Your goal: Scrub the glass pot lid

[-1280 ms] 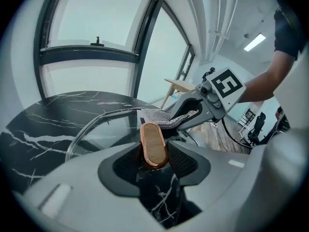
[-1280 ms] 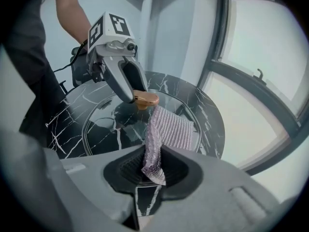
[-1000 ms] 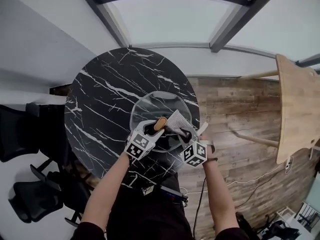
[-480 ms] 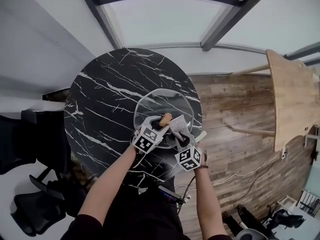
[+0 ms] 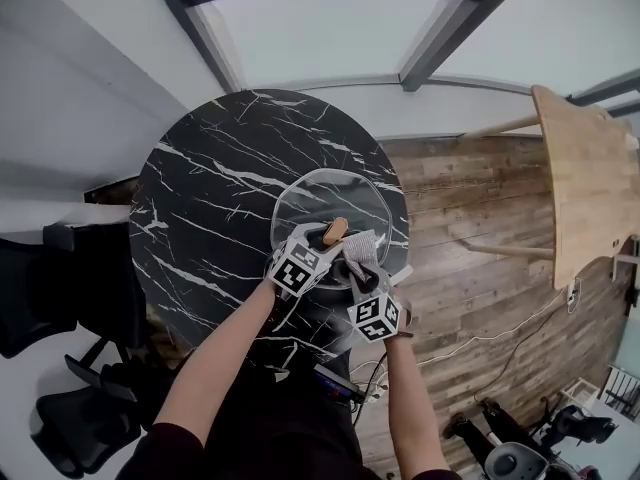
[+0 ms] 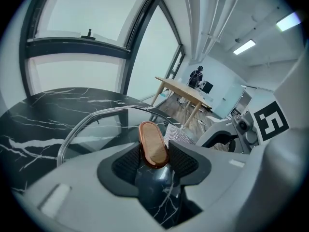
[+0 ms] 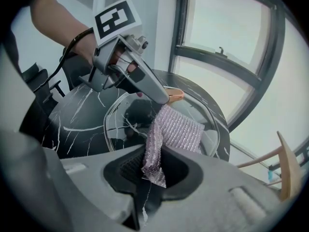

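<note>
The glass pot lid [image 5: 335, 203] lies on the black marble table [image 5: 220, 188], its rim showing in the left gripper view as glass pot lid [image 6: 91, 124] and in the right gripper view as glass pot lid [image 7: 120, 124]. Its brown wooden handle [image 6: 153, 144] is clamped between the jaws of my left gripper [image 6: 155, 154], which is shut on it; the same handle [image 5: 335, 231] shows in the head view. My right gripper [image 7: 153, 170] is shut on a silvery scrubbing cloth [image 7: 174, 134], which rests on the glass beside the handle. Both grippers, left gripper [image 5: 318, 251] and right gripper [image 5: 362, 268], meet over the lid's near edge.
A light wooden table [image 5: 585, 168] stands at the right on the plank floor [image 5: 470, 238]. Black office chairs [image 5: 50, 278] crowd the left side. A large window [image 7: 227, 37] lies beyond the marble table. Cables [image 5: 480, 353] trail across the floor.
The grippers and lid have stayed together, shifting slightly up and right in the head view as the head moved. The cloth remains on the glass beside the handle.
</note>
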The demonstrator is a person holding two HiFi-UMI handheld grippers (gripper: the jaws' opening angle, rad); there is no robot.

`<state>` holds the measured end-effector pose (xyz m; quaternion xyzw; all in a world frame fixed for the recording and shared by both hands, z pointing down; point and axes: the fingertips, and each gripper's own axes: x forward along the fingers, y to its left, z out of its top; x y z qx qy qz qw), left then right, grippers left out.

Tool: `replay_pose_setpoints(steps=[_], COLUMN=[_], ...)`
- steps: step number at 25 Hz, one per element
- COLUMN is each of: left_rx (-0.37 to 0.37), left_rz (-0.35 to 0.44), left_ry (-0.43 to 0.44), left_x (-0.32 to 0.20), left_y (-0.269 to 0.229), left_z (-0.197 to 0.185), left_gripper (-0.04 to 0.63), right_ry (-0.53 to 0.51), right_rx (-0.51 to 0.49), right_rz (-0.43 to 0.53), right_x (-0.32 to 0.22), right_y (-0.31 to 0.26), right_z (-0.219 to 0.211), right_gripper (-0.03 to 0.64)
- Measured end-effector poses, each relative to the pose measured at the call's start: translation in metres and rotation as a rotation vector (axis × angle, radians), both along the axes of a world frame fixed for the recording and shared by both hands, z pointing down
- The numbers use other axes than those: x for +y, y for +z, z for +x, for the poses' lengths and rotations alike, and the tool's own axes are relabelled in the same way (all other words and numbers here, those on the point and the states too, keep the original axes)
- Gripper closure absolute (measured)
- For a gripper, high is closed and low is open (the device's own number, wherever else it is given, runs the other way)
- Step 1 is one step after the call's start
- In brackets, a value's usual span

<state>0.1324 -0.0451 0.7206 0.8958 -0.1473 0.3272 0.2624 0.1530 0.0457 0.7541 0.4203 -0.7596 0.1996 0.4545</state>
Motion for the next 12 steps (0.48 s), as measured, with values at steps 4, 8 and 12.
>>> replay_pose_setpoints(steps=[4,8,12], left_rx=[0.005,0.020,0.025], left_rz=[-0.020,-0.040,-0.054], left_ry=[0.013,0.022,0.025], left_x=[0.001,-0.001,0.000], left_y=[0.002,0.000,0.001], left_z=[-0.001,0.003,0.001], left_gripper=[0.403,0.403,0.403], right_ry=[-0.051,-0.060,-0.121], right_rx=[0.007,0.012,0.031], right_rz=[-0.012,-0.014,-0.057], right_x=[0.011,0.016,0.018], right_y=[0.002,0.005,0.005], right_z=[-0.010,-0.014,-0.019], right_gripper=[0.543,0.543,0.543])
